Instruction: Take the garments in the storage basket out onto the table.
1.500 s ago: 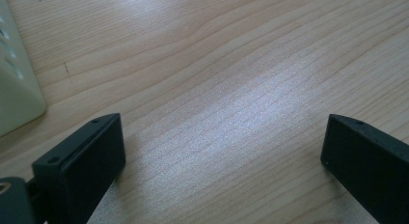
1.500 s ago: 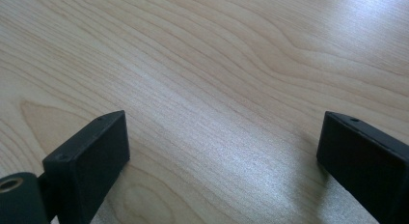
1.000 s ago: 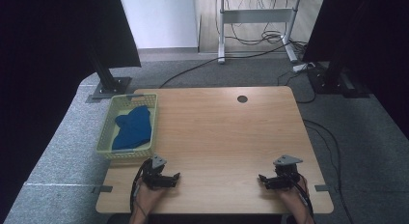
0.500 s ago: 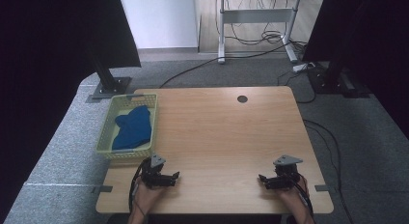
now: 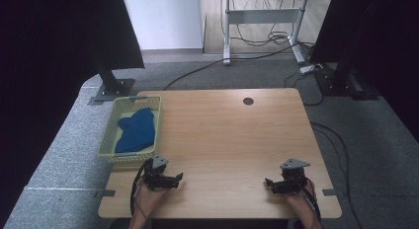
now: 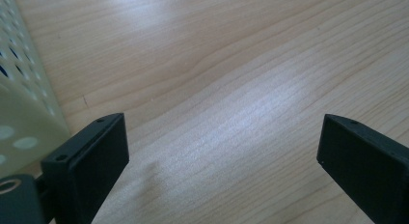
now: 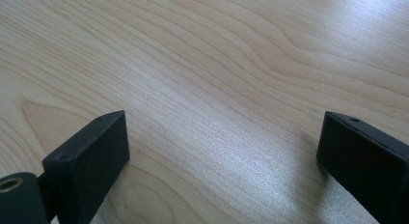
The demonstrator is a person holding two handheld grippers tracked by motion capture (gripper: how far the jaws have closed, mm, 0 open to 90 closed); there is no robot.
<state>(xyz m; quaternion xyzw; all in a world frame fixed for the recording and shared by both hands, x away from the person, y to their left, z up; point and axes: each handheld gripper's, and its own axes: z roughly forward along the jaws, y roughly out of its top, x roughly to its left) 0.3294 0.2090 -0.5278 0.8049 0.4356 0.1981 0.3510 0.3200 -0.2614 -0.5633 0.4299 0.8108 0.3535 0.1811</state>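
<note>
From the high view, the left gripper (image 5: pixel 179 176) and right gripper (image 5: pixel 267 182) rest low at the near edge of the bench (image 5: pixel 232 135), well apart, each holding nothing. A blue cloth (image 5: pixel 136 132) lies inside the basket (image 5: pixel 109 152) at the bench's left edge, just beyond the left gripper. In the left gripper view, the fingers (image 6: pixel 89 161) stand wide over bare wood, the basket wall (image 6: pixel 21 118) just beside. In the right gripper view, the fingers (image 7: pixel 91 156) are likewise wide over bare wood. By my judgement nothing is begun: the cloth is untouched, and the whole reach and grasp remain.
</note>
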